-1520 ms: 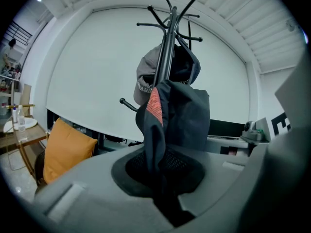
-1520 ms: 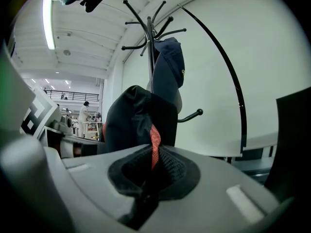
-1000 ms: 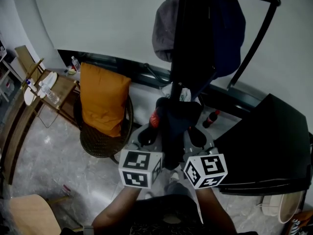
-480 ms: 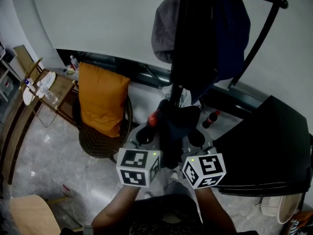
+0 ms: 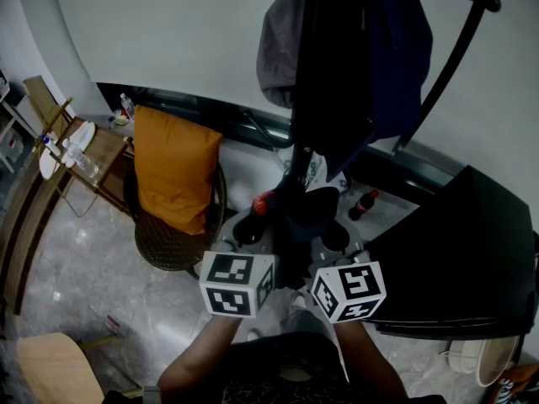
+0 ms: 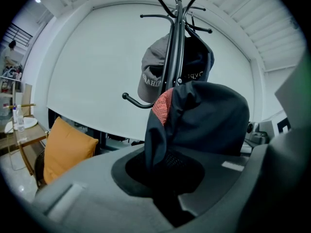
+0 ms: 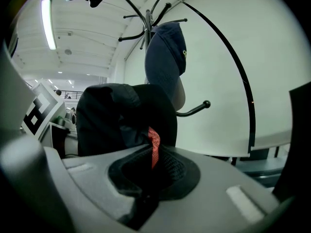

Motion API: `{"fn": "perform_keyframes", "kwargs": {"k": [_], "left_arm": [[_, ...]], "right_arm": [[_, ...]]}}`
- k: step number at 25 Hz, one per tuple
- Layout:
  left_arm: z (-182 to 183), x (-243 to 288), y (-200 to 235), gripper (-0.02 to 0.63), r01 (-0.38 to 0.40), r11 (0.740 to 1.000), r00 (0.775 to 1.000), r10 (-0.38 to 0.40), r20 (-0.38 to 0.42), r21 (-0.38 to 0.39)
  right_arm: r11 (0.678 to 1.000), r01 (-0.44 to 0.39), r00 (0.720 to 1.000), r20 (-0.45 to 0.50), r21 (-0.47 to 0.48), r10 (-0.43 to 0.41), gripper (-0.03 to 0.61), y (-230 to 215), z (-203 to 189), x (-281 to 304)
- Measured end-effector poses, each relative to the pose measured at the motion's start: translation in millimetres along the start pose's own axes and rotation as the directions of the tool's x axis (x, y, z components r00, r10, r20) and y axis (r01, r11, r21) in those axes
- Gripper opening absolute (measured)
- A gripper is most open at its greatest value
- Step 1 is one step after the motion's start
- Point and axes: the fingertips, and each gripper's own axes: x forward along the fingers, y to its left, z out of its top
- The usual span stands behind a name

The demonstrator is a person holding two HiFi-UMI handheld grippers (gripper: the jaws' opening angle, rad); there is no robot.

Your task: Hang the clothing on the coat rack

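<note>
gripping a dark garment [image 5: 305, 213] from both sides: left tongs [image 6: 165, 178] pinched shut on a fold of it, just below a patch of red mesh lining [image 6: 163, 106]; right tongs [image 7: 148, 178] likewise closed on a fold, with a red strip of the same lining running down into the gap. held up in the air, bunched between the two tongs, close in front of the pole of the coat rack [image 5: 313, 82] and below the hats hung there: a grey cap [image 6: 151, 79] on one side, a navy cap [image 7: 166, 52] on the other. resting on nothing, well above the floor [image 5: 84, 268], with an orange cushion [image 5: 173, 171] on a wicker chair [image 5: 173, 247] off to the left and a black counter [image 5: 472, 251] to the right. looks soft and light, perhaps a thin jacket or hooded top with slick outer cloth and mesh inside; likely to sag, slide and fold over itself rather than keep a shape. best taken at a collar or hood seam, where doubled cloth gives the jaws something thick to bite, not by one slippery layer. not yet hung. free places in reach, by the look of it: a curved hook [image 6: 130, 100] low on the pole, a knobbed arm [image 7: 197, 109] beside the navy cap. next probably calls for lifting and spreading the cloth so a loop or the collar drops over one of these. some risk of sliding off a smooth hook, or of knocking a cap loose.
</note>
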Motion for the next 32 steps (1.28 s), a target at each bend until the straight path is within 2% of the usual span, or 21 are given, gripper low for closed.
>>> {"fn": "perform_keyframes", "kwargs": {"k": [32], "left_arm": [[-26, 7, 2, 0.035, -0.005, 0.999, 0.998, 0.003, -0.056, -0.037]], "right_arm": [[1.0, -0.018, 0.999, -0.041, 0.021, 0.019, 0.025, 2, -26, 6]]}}
